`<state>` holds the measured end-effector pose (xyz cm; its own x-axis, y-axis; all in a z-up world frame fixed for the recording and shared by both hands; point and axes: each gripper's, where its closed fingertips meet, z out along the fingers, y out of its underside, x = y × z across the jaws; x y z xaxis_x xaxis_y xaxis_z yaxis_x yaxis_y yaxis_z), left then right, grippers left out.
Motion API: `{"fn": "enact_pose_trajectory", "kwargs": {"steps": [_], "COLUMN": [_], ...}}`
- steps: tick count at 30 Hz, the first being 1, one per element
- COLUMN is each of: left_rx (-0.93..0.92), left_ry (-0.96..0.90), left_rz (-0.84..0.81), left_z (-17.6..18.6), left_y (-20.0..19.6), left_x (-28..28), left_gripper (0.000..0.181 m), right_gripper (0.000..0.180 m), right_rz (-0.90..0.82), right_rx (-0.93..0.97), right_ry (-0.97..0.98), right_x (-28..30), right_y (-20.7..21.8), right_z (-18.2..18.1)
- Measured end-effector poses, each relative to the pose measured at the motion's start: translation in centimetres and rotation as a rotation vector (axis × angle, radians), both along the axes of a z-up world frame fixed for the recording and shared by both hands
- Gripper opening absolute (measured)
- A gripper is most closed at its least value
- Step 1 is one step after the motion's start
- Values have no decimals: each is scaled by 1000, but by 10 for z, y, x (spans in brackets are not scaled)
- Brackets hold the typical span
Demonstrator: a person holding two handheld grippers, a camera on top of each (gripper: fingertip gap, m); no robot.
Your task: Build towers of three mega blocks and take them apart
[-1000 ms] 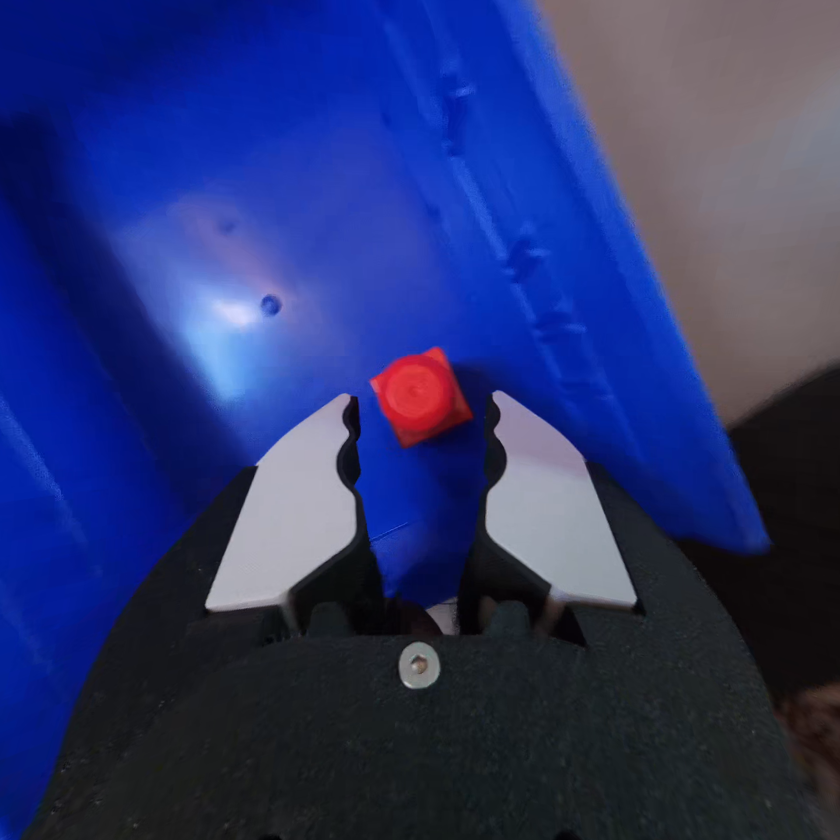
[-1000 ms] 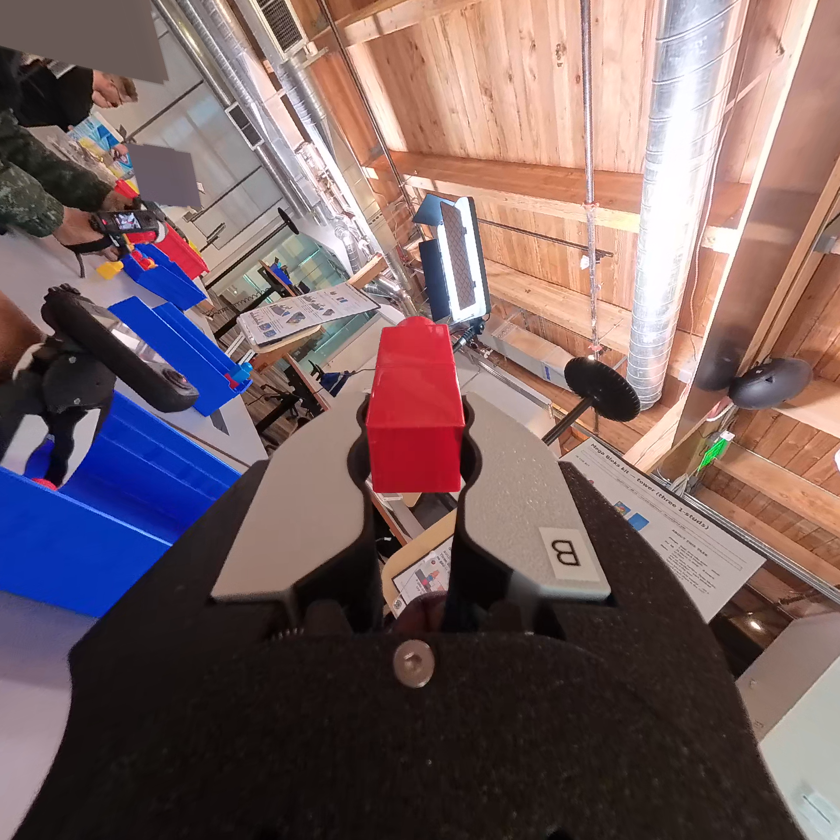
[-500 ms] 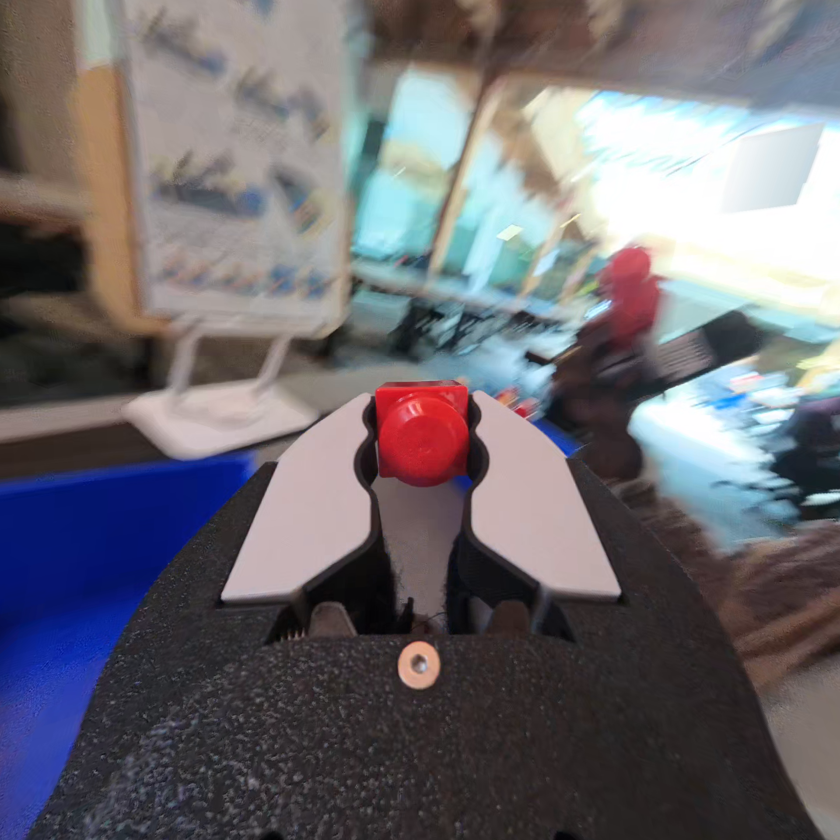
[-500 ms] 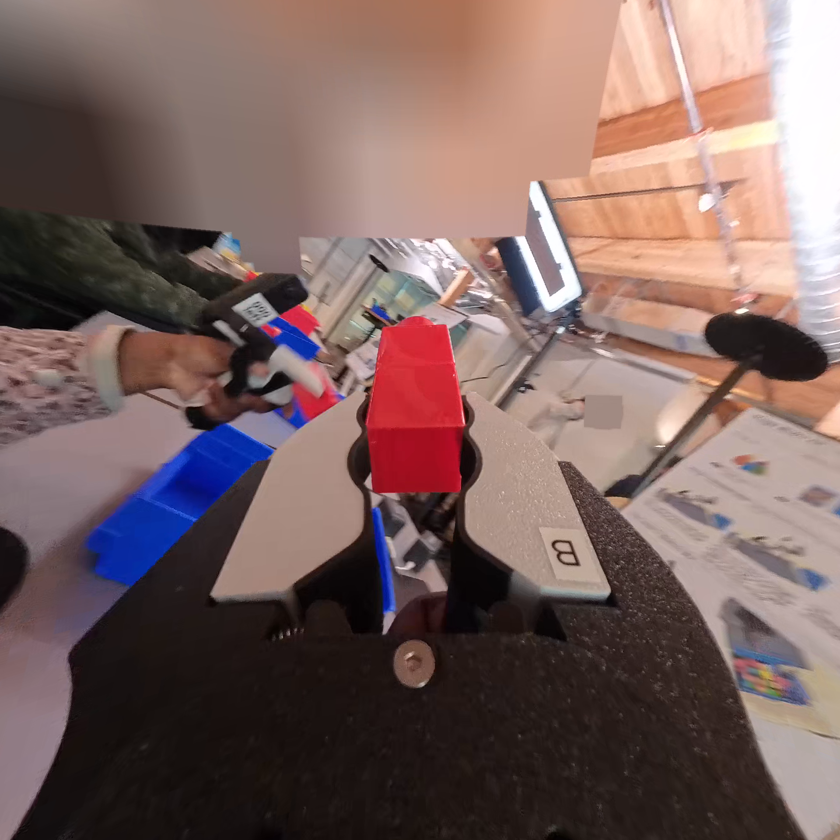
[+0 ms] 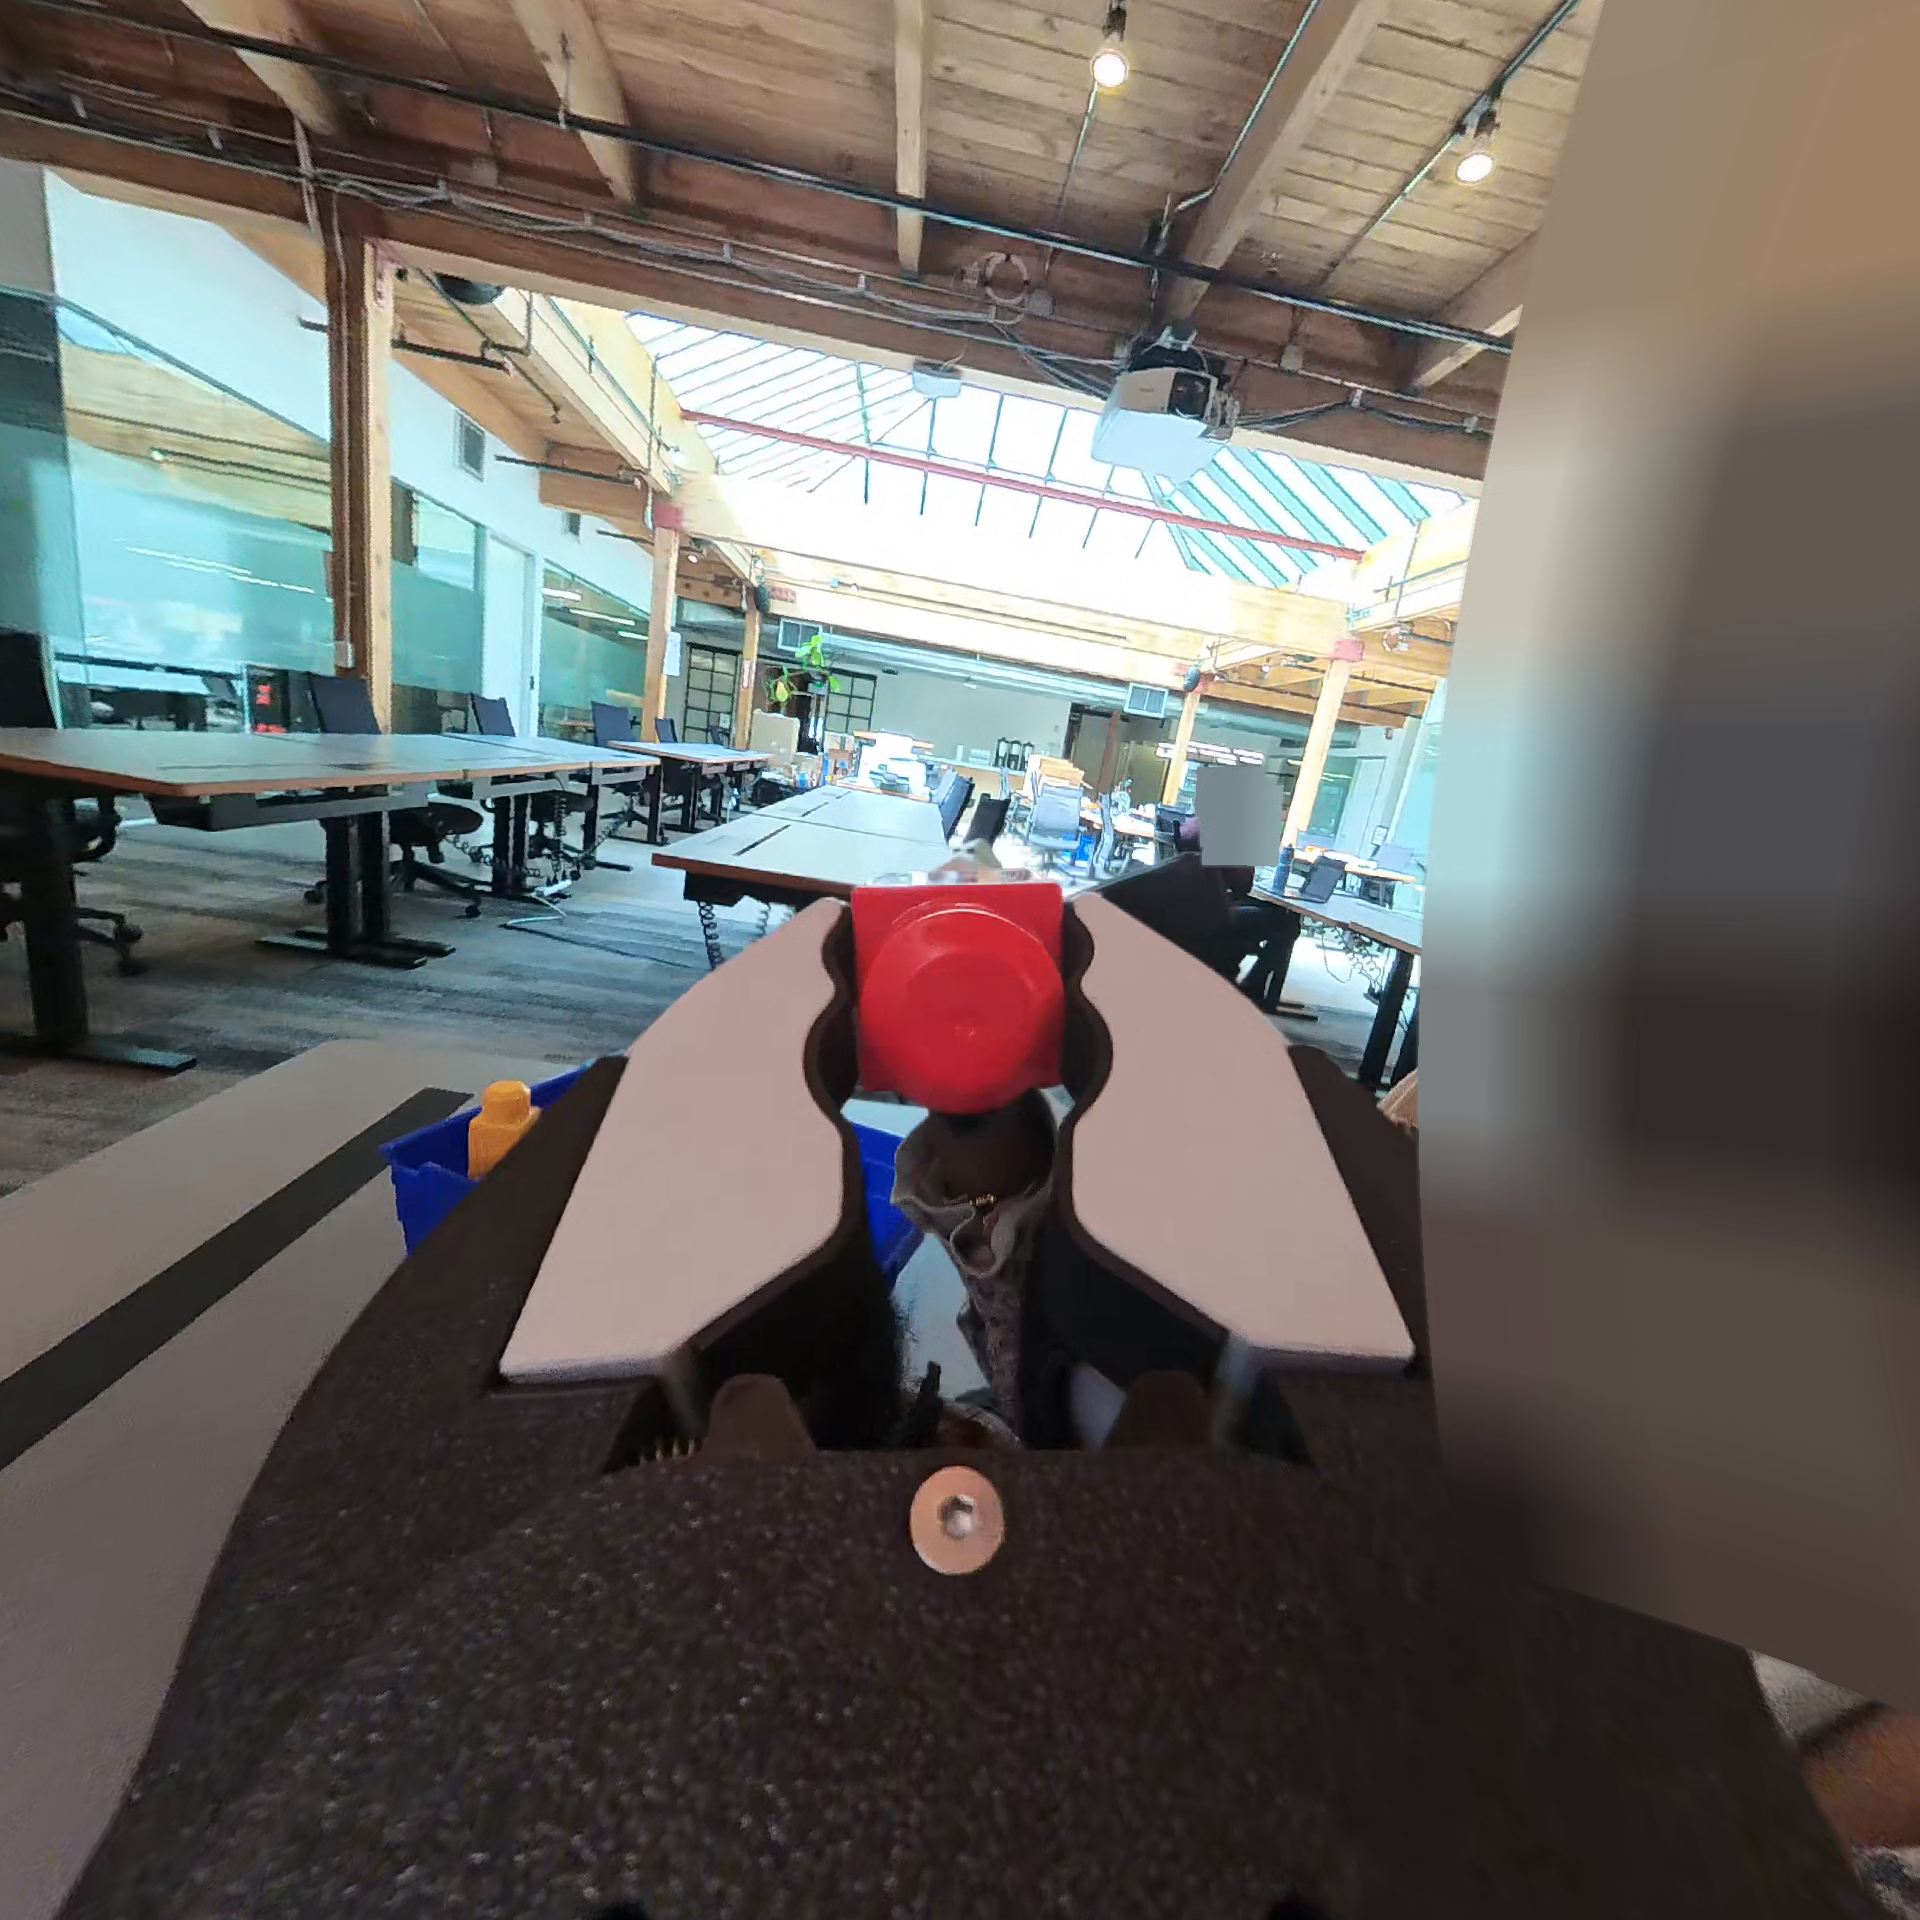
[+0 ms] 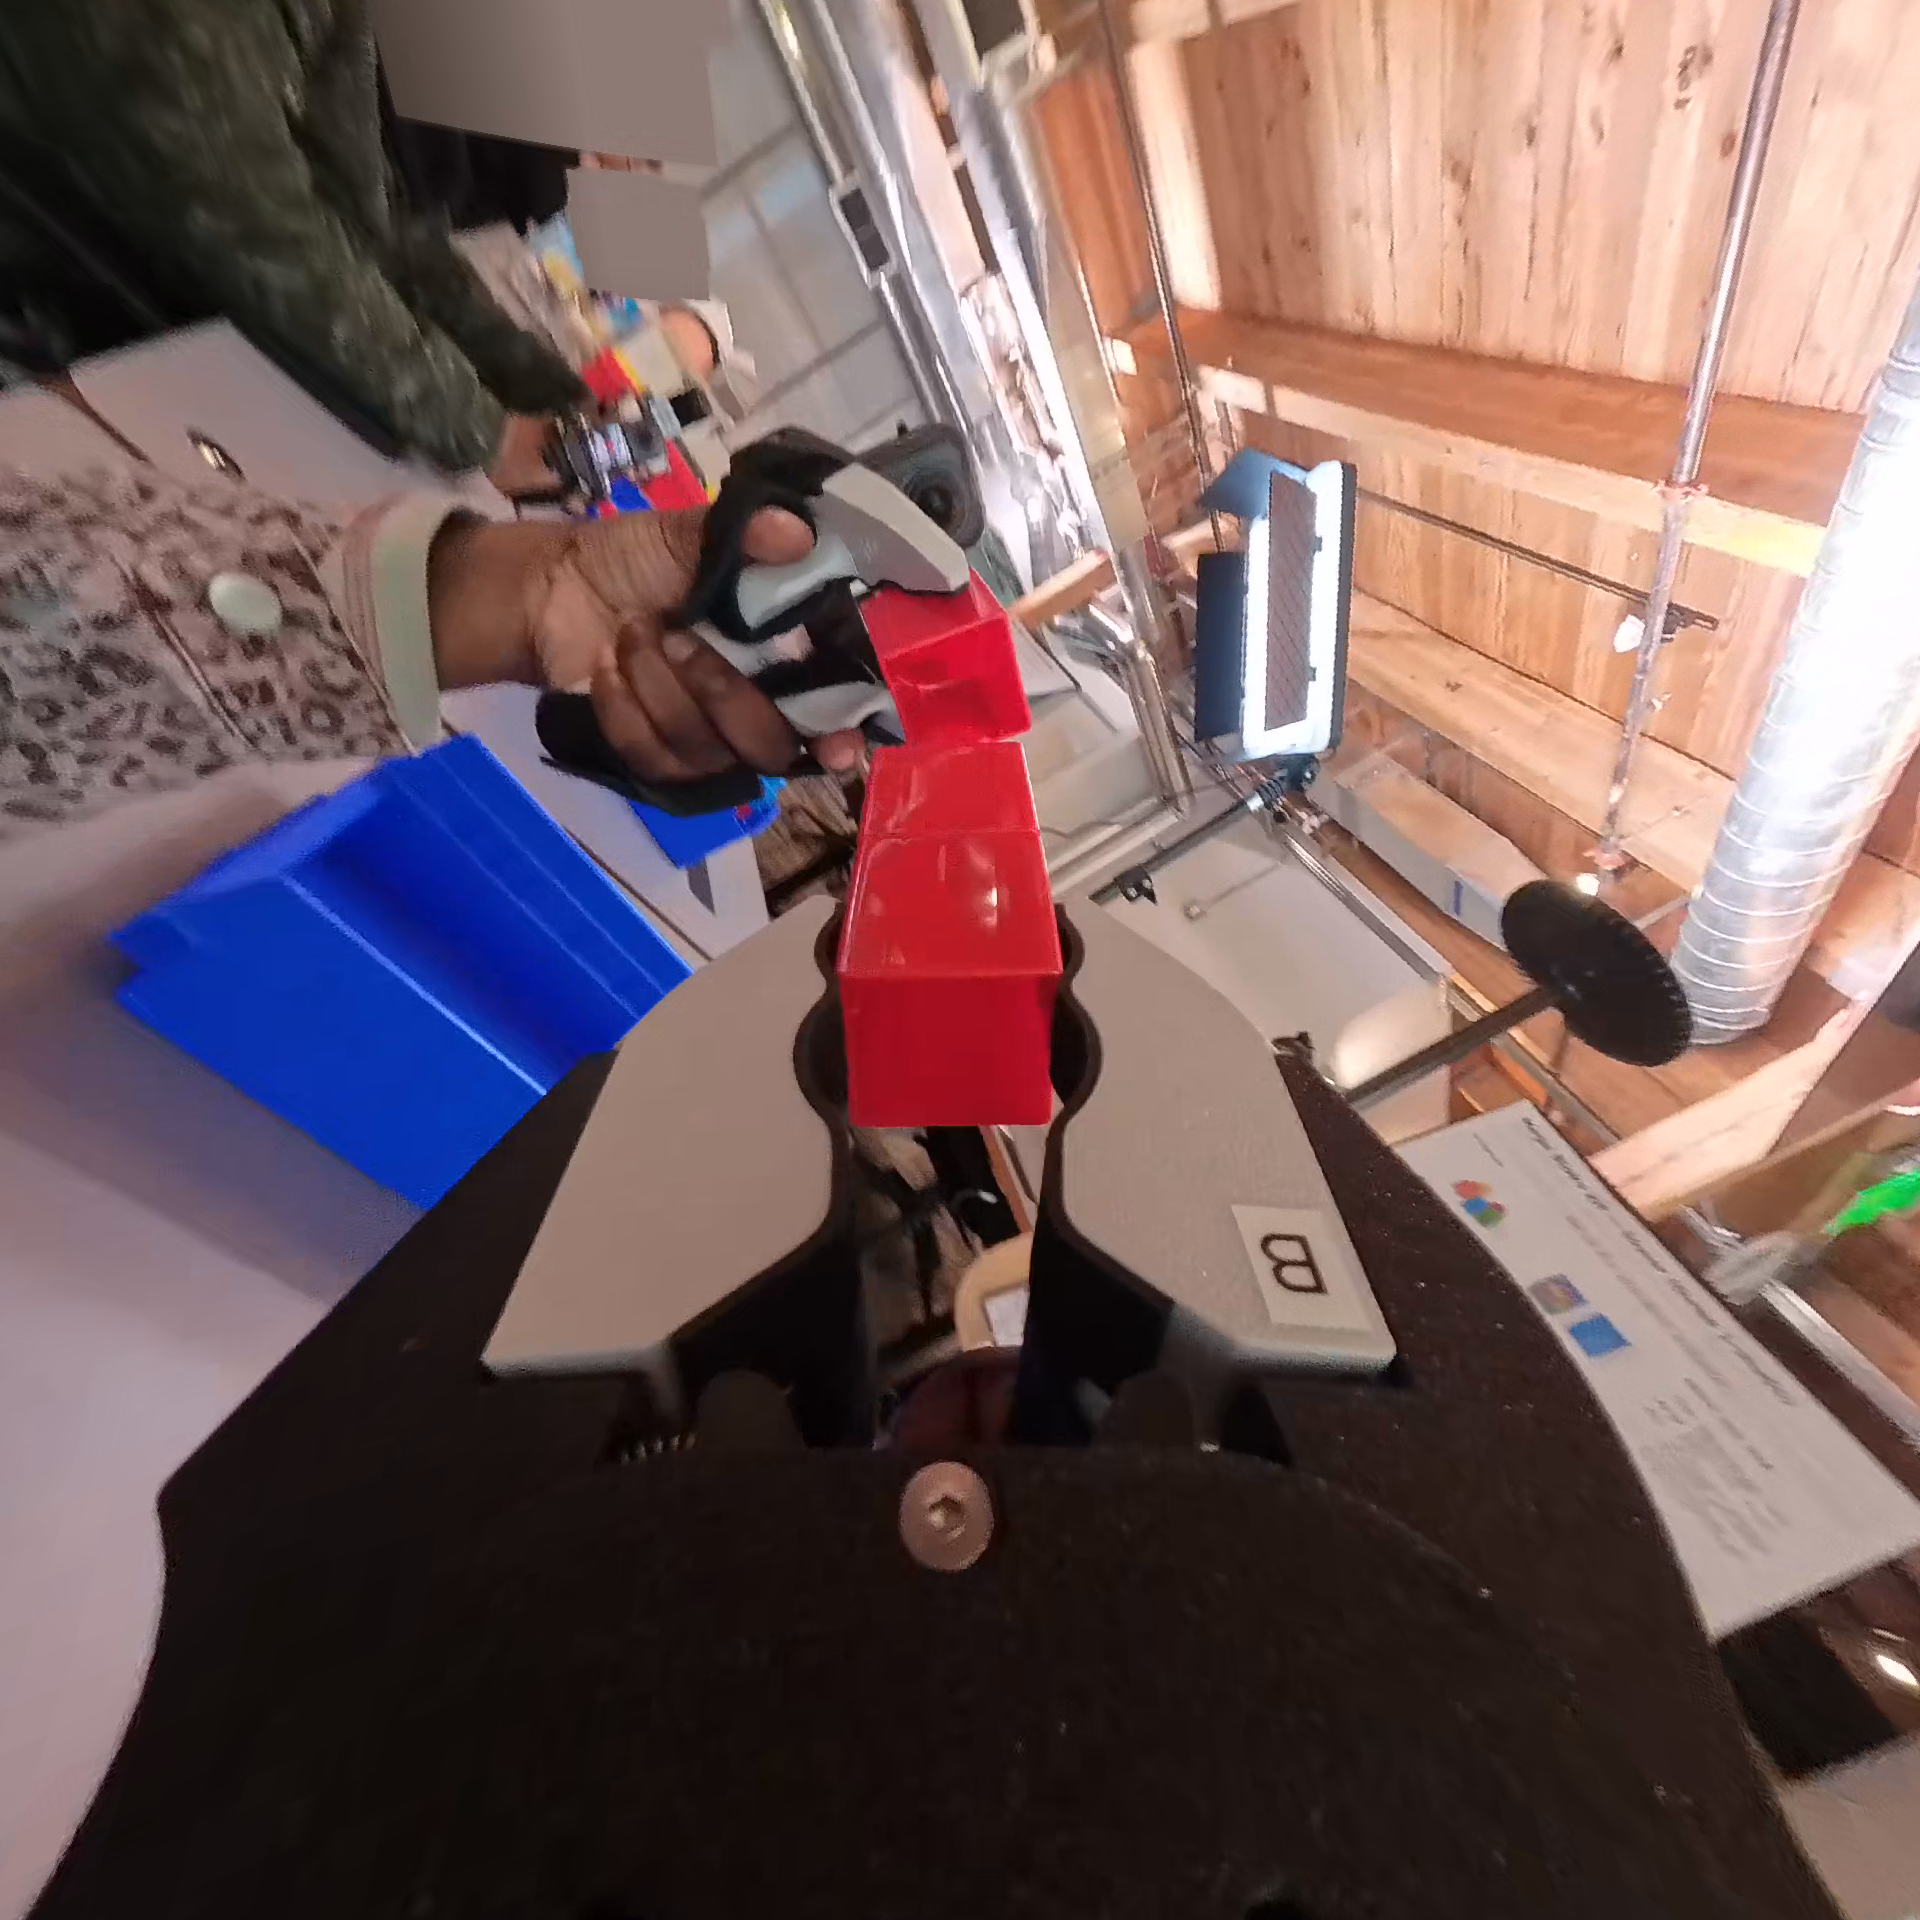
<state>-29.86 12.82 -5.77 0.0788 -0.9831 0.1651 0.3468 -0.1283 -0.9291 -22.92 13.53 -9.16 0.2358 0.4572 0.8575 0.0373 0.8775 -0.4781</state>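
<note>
While both my tongs are clamped on red mega blocks, the items stand as follows.

Item, two-block red stack (image 6: pixel 948 935): held in my right tongs (image 6: pixel 948 1023), fingers pressed on the side walls of the near block, its far end pointing out at the left tongs. I judge the side grip leaves that end free to take a third block. A seam across the red marks the join of the two blocks.

Item, single red block (image 5: pixel 958 987): clamped in my left tongs (image 5: pixel 958 992), stud end facing the left wrist camera. In the right wrist view the same block (image 6: pixel 951 665) sits tilted at the far end of the stack, touching or just short of it; I cannot tell which. The tilt suggests it is not seated. I judge the step as pressing on the third block, which needs the two lined up square first.

Item, my left hand (image 6: pixel 634 644): wrapped round the left tongs' handle.

Item, blue bin (image 6: pixel 384 966): on the white table (image 6: pixel 135 1247), below and left of the blocks; its contents are not in view.

Item, second blue bin (image 5: pixel 426 1174): seen from the left wrist, a yellow block (image 5: pixel 501 1127) standing up in it, apart from the work.
</note>
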Motion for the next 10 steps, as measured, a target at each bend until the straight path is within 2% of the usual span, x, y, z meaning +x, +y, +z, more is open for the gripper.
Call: {"fn": "enact_pose_trajectory", "kwargs": {"steps": [10], "left_rx": [26], "left_ry": [83], "left_rz": [-144], "left_z": [-17], "left_y": [-12], "left_x": [16], "left_gripper": [36], "right_gripper": [36], "right_rz": [-105], "right_rx": [177], "right_ry": [-108], "right_x": [-11], "right_y": [-26], "right_z": [-2]}}
